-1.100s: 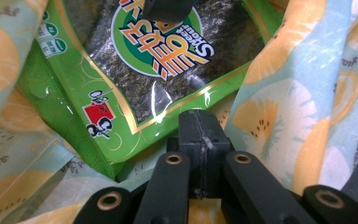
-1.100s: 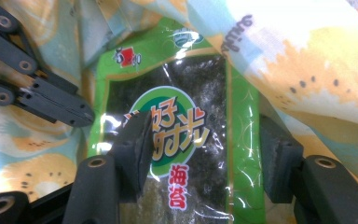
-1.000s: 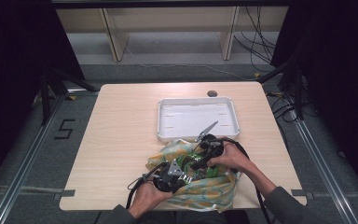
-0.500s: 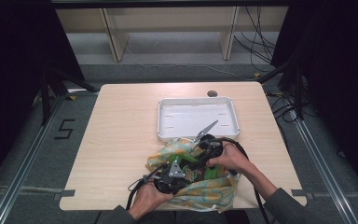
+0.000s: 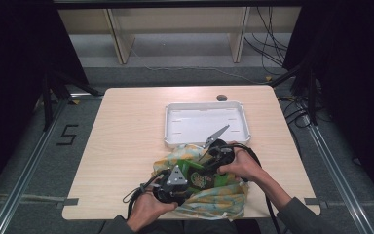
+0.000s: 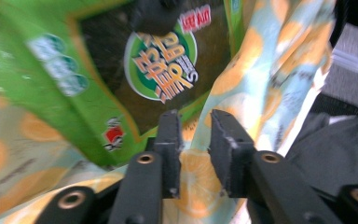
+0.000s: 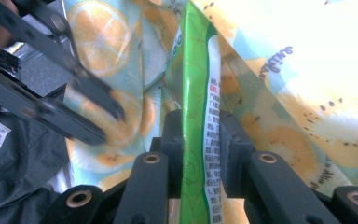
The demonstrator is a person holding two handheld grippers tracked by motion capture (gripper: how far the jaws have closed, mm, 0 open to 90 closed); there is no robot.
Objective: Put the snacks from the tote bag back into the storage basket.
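Note:
A green snack packet point(image 5: 202, 178) lies in the mouth of a fruit-print bag point(image 5: 214, 200) at the table's near edge. My right gripper point(image 5: 202, 168) comes at it from the far side. In the right gripper view the jaws point(image 7: 200, 126) have just been closing and their pads press on the packet's green edge point(image 7: 198, 70). My left gripper point(image 5: 193, 183) sits at the bag's near left. Its jaws point(image 6: 196, 126) have just been opening and stand apart. Orange-print bag cloth point(image 6: 261, 70) shows through the gap, and the packet's face point(image 6: 98, 70) is just beyond.
A white tray point(image 5: 173, 129) stands just behind the bag at the table's middle. The right gripper's grey plate reaches over its near rim. A small dark hole point(image 5: 221, 97) marks the far table edge. Cables trail from both grippers toward the near edge.
Both grippers have lifted a little above the bag, and the green packet shows slightly more. The bag and the tray have not moved.

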